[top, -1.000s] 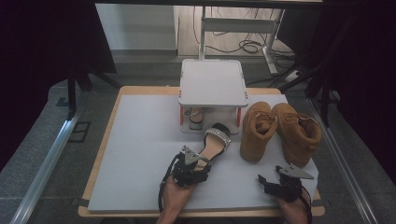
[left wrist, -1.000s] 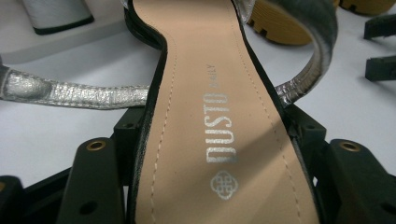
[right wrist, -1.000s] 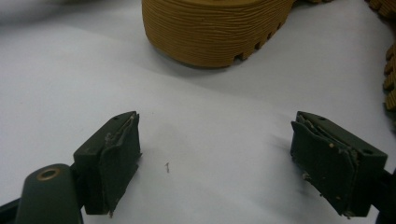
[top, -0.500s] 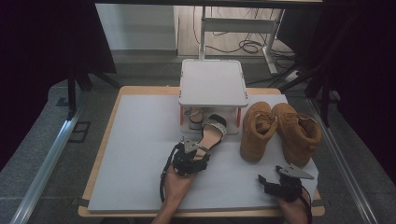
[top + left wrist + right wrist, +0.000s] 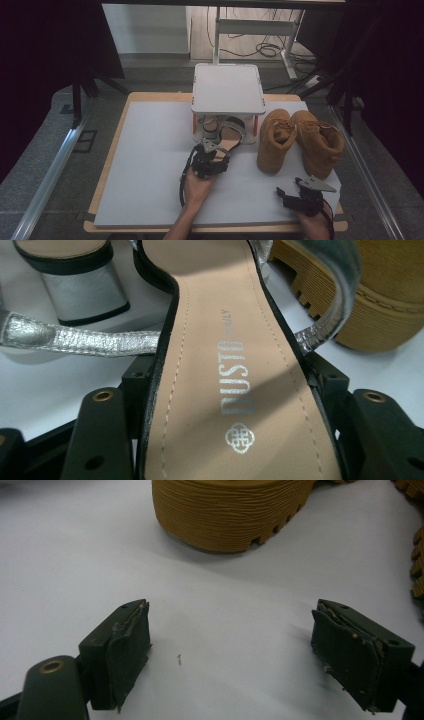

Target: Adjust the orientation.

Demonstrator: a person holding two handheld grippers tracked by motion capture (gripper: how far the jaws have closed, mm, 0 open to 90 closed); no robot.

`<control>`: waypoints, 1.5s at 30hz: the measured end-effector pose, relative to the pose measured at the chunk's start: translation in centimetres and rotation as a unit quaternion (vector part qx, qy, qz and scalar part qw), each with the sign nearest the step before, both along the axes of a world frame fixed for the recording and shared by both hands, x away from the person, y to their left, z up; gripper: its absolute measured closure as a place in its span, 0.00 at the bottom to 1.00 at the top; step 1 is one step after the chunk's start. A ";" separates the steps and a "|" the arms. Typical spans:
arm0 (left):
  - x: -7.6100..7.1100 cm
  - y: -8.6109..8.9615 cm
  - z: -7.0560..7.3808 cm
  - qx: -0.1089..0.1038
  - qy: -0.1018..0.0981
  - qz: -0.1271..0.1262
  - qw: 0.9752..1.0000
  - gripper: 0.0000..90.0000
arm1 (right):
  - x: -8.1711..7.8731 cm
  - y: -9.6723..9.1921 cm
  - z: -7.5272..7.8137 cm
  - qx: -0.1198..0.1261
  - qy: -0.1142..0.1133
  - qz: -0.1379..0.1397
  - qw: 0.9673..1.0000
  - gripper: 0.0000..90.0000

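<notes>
Left gripper (image 5: 216, 149) grasps a silver sandal (image 5: 227, 137) by its sole, jaws clamped on both edges. The sandal's front end sits under the small white stand (image 5: 228, 89), next to a second sandal (image 5: 210, 122) already there. Right gripper (image 5: 285, 196) rests low with its jaws spread wide and nothing between them, well apart from the stand. Two tan boots (image 5: 299, 140) stand just beside the stand. Everything sits on a white sheet (image 5: 145, 165) over a wooden table (image 5: 107, 175). Behind the stand the floor is grey, with black cables (image 5: 265, 49) and dark curtains (image 5: 55, 40). Since a second ago, the left gripper has carried the sandal closer to the stand. The right gripper has stayed put.
</notes>
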State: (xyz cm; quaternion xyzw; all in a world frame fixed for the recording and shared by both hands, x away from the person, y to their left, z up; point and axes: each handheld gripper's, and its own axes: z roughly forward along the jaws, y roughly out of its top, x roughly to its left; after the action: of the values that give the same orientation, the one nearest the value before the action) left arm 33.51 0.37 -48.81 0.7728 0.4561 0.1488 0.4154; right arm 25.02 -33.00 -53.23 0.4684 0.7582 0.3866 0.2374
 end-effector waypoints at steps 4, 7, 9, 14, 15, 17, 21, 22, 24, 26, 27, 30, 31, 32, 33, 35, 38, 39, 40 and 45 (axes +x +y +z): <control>0.7 -0.5 -0.1 -0.004 0.003 0.006 1.000 0.43 | 0.0 0.0 0.0 0.000 0.000 0.000 1.000 0.18; 1.3 -0.9 -0.1 -0.003 0.004 0.011 1.000 0.43 | 0.0 0.0 0.0 0.000 0.000 0.000 1.000 0.18; 1.6 -1.2 -0.1 -0.003 0.004 0.014 1.000 0.43 | 0.0 0.0 0.0 0.000 0.000 0.000 1.000 0.18; 2.4 -1.9 -0.1 -0.005 0.002 0.019 1.000 0.43 | 0.0 0.0 0.0 0.001 0.001 0.000 1.000 0.18; 2.5 -2.1 -0.1 -0.003 0.001 0.020 1.000 0.43 | 0.0 0.0 0.0 0.001 0.001 0.000 1.000 0.18; 2.9 -2.5 -0.1 -0.001 -0.001 0.022 1.000 0.43 | 0.0 0.0 0.0 0.001 0.001 0.000 1.000 0.18; 3.4 -3.0 -0.3 0.002 0.000 0.027 1.000 0.43 | 0.0 0.0 0.0 0.000 0.000 0.001 1.000 0.18; 3.6 -3.2 -0.4 0.003 0.001 0.029 1.000 0.43 | 0.0 0.0 0.0 0.000 0.001 0.001 1.000 0.18; 3.9 -3.3 -0.4 0.004 0.002 0.032 0.999 0.43 | 0.0 0.0 0.0 0.001 0.000 0.000 1.000 0.18; 4.2 -3.4 -0.6 0.004 0.002 0.037 0.999 0.43 | 0.0 0.0 0.0 0.001 0.000 0.000 1.000 0.18; 4.4 -3.4 -0.6 0.002 0.003 0.039 0.999 0.43 | 0.0 0.0 0.0 0.001 0.000 0.000 1.000 0.18; 4.7 -3.6 -0.9 0.001 0.005 0.046 0.999 0.43 | 0.0 0.0 0.0 0.001 0.000 0.001 1.000 0.18; 4.8 -3.6 -1.0 0.002 0.005 0.048 0.999 0.43 | 0.0 0.0 0.0 0.001 0.000 0.001 1.000 0.18; 5.0 -3.6 -1.1 0.003 0.006 0.049 0.999 0.43 | 0.0 0.0 0.0 0.001 0.000 0.001 1.000 0.18; 5.1 -3.7 -1.2 0.003 0.007 0.051 0.999 0.43 | 0.0 0.0 0.0 0.001 0.000 0.001 1.000 0.18; 5.4 -3.9 -1.3 0.004 0.006 0.055 0.998 0.43 | 0.0 0.0 0.0 0.001 0.000 0.001 1.000 0.18; 5.7 -4.1 -1.4 0.004 0.005 0.060 0.998 0.43 | 0.0 0.0 0.0 0.001 0.000 0.001 1.000 0.18; 5.8 -4.2 -1.4 0.004 0.005 0.062 0.998 0.43 | 0.0 0.0 0.0 0.001 0.000 0.001 1.000 0.18; 5.9 -4.2 -1.4 0.004 0.005 0.063 0.998 0.43 | 0.0 0.0 0.0 0.001 0.000 0.001 1.000 0.18; 6.3 -4.8 -1.6 0.003 0.004 0.068 0.998 0.43 | 0.0 0.0 0.0 0.001 0.000 0.001 1.000 0.18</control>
State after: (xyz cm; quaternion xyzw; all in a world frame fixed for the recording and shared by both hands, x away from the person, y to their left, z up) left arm 39.85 -4.39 -50.43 0.7420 0.5089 0.1748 0.3999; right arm 25.01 -33.02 -53.24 0.4680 0.7581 0.3876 0.2367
